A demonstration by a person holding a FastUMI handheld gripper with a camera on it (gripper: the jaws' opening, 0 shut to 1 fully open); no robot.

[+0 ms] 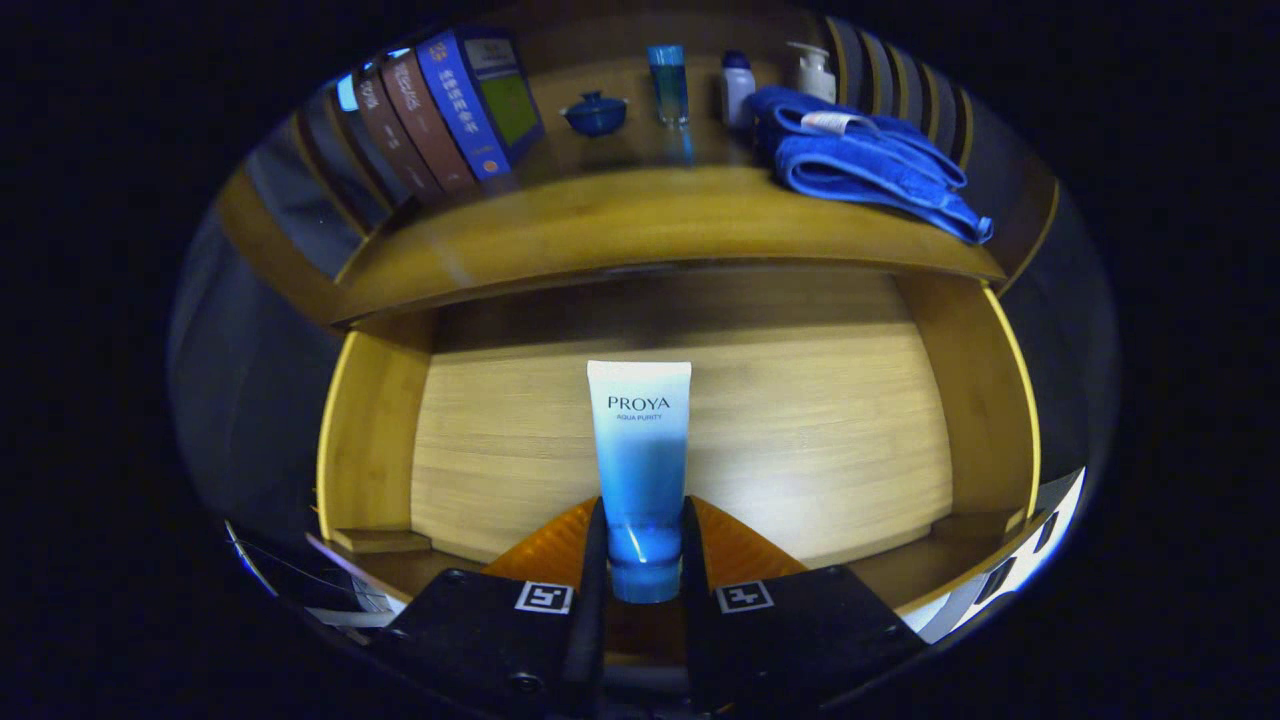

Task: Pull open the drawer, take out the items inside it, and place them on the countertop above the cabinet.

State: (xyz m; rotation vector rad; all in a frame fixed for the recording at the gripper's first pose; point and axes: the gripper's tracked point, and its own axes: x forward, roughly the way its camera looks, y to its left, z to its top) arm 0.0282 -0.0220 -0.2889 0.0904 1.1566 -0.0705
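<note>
Gripper view: the gripper (640,545) jaws are pinching the tube (638,460) at its cap end, holding it over the open drawer (820,420), apparently for lifting to the counter (620,215), where books (440,110) and a towel (860,160) are sitting.

Home bathroom-style cabinet: toiletry bottles (737,88), folded towel (865,160), books (440,110) on top

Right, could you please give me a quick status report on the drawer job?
Gripper shut on tube, fingers clamping its cap end. Drawer open, tube over its floor. Countertop above has free space between books and towel.
</note>
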